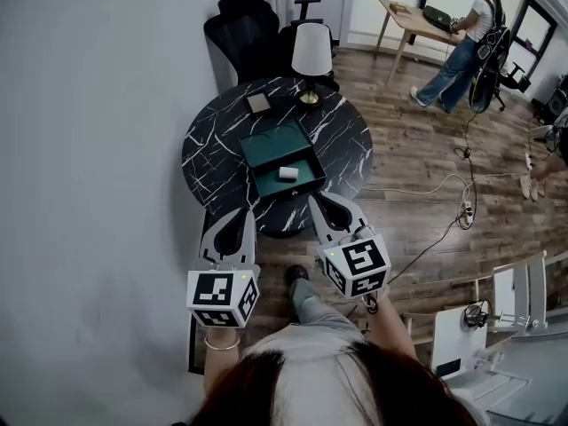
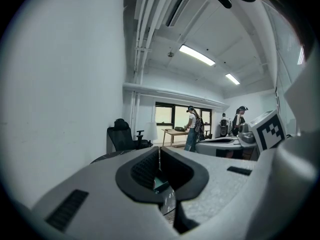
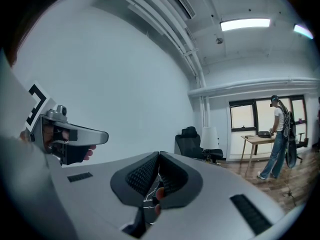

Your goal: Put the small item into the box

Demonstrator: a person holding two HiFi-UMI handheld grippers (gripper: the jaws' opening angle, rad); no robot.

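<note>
Task looks done: small white item (image 1: 288, 173) lies inside the open green box (image 1: 266, 147), on the marble table (image 1: 209, 153) just ahead of both tips. Left gripper (image 1: 236, 211) and right gripper (image 1: 319, 201) both closed tight, holding nothing. No step left, judging by this.

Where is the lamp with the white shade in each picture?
Head view: the lamp stands at the far edge of the round table, top middle.
Left gripper view: the lamp is small, near the middle.
Right gripper view: the lamp is just right of the middle.
Shared landmark: the black office chair, always just left of the lamp.
</note>
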